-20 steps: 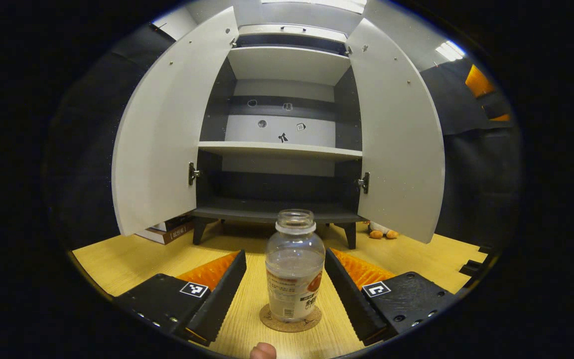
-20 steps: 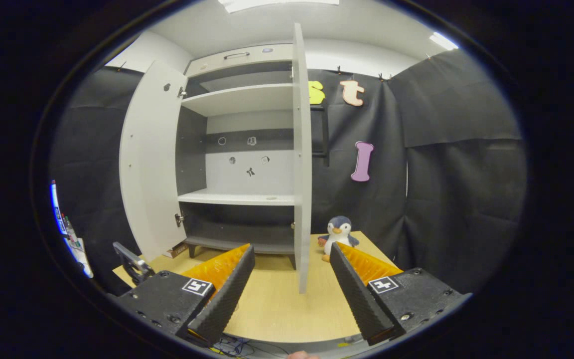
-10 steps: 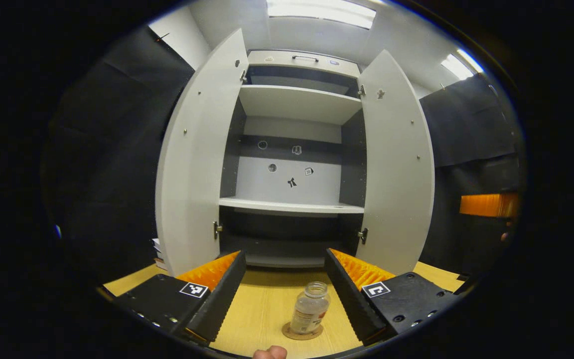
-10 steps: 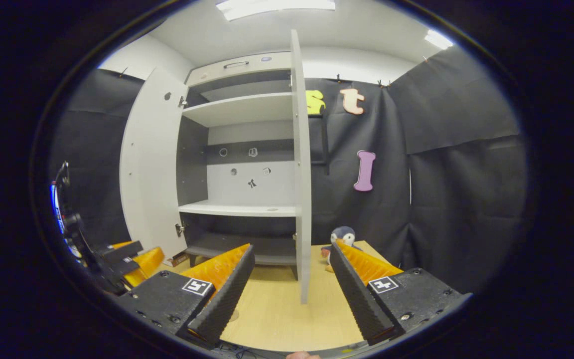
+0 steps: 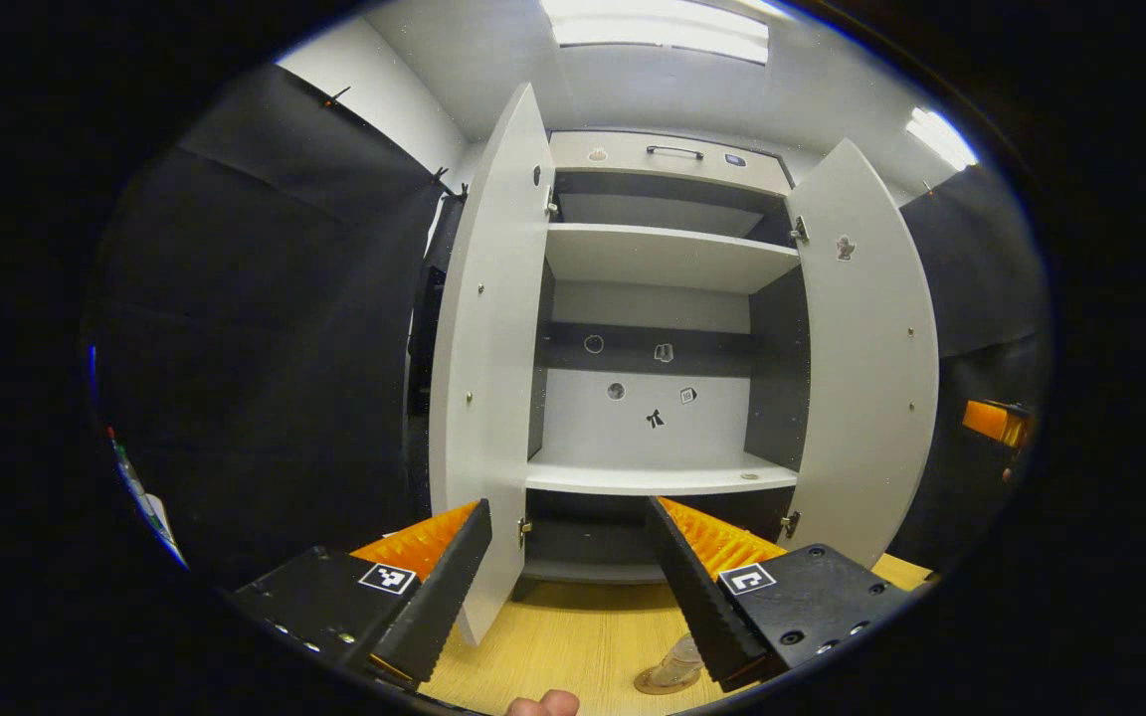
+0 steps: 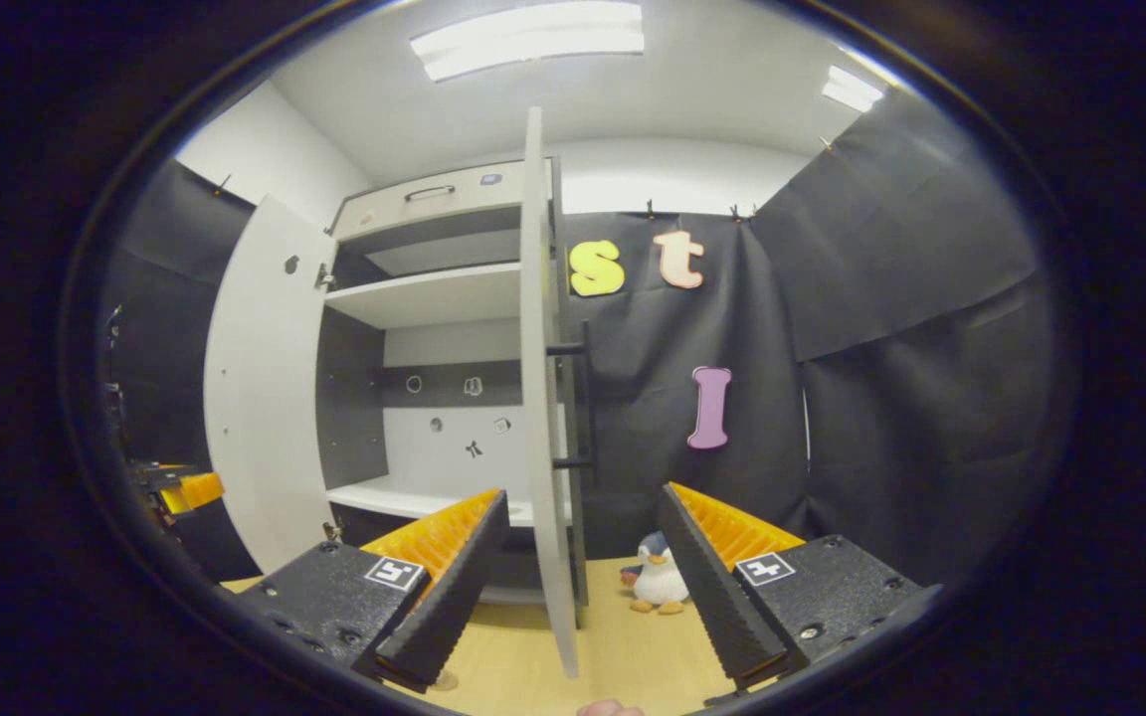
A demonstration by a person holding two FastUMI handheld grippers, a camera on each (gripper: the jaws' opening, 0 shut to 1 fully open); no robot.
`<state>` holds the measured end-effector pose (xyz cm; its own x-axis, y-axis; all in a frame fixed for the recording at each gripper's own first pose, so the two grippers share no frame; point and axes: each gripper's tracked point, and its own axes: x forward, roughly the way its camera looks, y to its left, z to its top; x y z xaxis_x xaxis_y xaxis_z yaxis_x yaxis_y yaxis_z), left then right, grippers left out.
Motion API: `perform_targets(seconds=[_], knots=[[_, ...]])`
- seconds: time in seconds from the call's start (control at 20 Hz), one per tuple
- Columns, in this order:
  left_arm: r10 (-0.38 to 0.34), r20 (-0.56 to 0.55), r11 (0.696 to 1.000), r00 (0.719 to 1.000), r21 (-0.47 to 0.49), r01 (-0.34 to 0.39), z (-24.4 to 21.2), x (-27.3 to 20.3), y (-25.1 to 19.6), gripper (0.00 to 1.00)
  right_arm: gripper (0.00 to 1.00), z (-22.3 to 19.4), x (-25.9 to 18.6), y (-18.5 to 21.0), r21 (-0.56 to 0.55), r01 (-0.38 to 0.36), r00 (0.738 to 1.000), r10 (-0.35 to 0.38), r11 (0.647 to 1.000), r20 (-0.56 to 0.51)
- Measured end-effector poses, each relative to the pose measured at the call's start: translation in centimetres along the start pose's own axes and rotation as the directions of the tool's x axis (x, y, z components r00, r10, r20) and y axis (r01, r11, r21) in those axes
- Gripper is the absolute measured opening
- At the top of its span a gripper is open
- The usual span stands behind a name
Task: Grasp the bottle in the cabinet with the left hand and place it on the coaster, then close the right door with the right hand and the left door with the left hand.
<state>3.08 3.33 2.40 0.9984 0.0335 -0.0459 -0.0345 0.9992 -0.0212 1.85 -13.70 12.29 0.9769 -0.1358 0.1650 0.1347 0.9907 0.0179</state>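
Note:
The clear bottle (image 5: 680, 652) stands on the round cork coaster (image 5: 655, 683) on the wooden table, mostly hidden behind my left gripper's right finger. My left gripper (image 5: 567, 507) is open and holds nothing; it sits back from the bottle and faces the cabinet. Both white doors stand open: the left door (image 5: 481, 378) and the right door (image 5: 866, 368). In the right gripper view the right door (image 6: 538, 398) is edge-on, its black handle (image 6: 573, 408) on the outer face. My right gripper (image 6: 583, 492) is open just in front of that edge.
The cabinet's shelves (image 5: 658, 479) hold nothing. A toy penguin (image 6: 655, 582) sits on the table (image 6: 623, 646) right of the cabinet. The other gripper's orange part (image 5: 991, 420) shows at the far right, and the left gripper (image 6: 180, 489) at the left edge.
My left gripper has drawn back and tilted up, leaving the bottle on the coaster. My right gripper has risen and shifted, so the right door's edge now lies between its fingers.

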Motion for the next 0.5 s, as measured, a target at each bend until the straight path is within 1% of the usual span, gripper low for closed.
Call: perform_targets(seconds=[0.05, 0.1, 0.15, 0.2, 0.25, 0.3, 0.45, 0.5], knots=[[-0.001, 0.011, 1.000, 1.000, -0.006, 0.001, 0.2, 0.0, 0.0, 0.99, 0.94, 0.8, 1.0, -0.8, 0.004, 0.010, 1.000, -0.010, 1.000, 0.000], [-0.007, 0.018, 1.000, 1.000, -0.014, 0.007, 0.2, -0.1, -0.1, 0.95, 0.94, 1.6, 2.0, -1.5, 0.009, 0.018, 1.000, -0.018, 1.000, 0.006], [-0.011, 0.016, 1.000, 1.000, -0.016, 0.011, 0.1, -0.2, -0.3, 0.94, 0.99, 2.4, 3.1, -2.1, 0.008, 0.027, 1.000, -0.027, 1.000, 0.004], [-0.009, 0.010, 1.000, 1.000, -0.014, 0.009, -0.2, -0.4, -0.2, 0.95, 0.94, 3.0, 4.1, -2.8, 0.011, 0.037, 0.999, -0.037, 0.999, 0.006], [-0.010, 0.006, 1.000, 1.000, -0.015, 0.010, -0.5, -0.5, -0.4, 0.95, 0.99, 3.6, 5.1, -3.3, 0.017, 0.043, 0.999, -0.044, 0.999, 0.012], [-0.013, 0.000, 1.000, 1.000, -0.022, 0.013, -0.8, -0.6, -0.5, 0.94, 0.95, 4.2, 6.2, -3.7, 0.021, 0.047, 0.999, -0.047, 0.999, 0.016], [-0.024, -0.004, 0.999, 1.000, -0.042, 0.024, -1.4, -1.1, -1.3, 0.94, 0.94, 4.2, 8.7, -4.8, 0.014, 0.063, 0.998, -0.063, 0.998, -0.004], [-0.027, -0.002, 0.999, 1.000, -0.042, 0.026, -1.5, -1.2, -1.4, 0.95, 0.99, 4.1, 9.2, -4.8, 0.014, 0.065, 0.998, -0.065, 0.998, -0.011]])
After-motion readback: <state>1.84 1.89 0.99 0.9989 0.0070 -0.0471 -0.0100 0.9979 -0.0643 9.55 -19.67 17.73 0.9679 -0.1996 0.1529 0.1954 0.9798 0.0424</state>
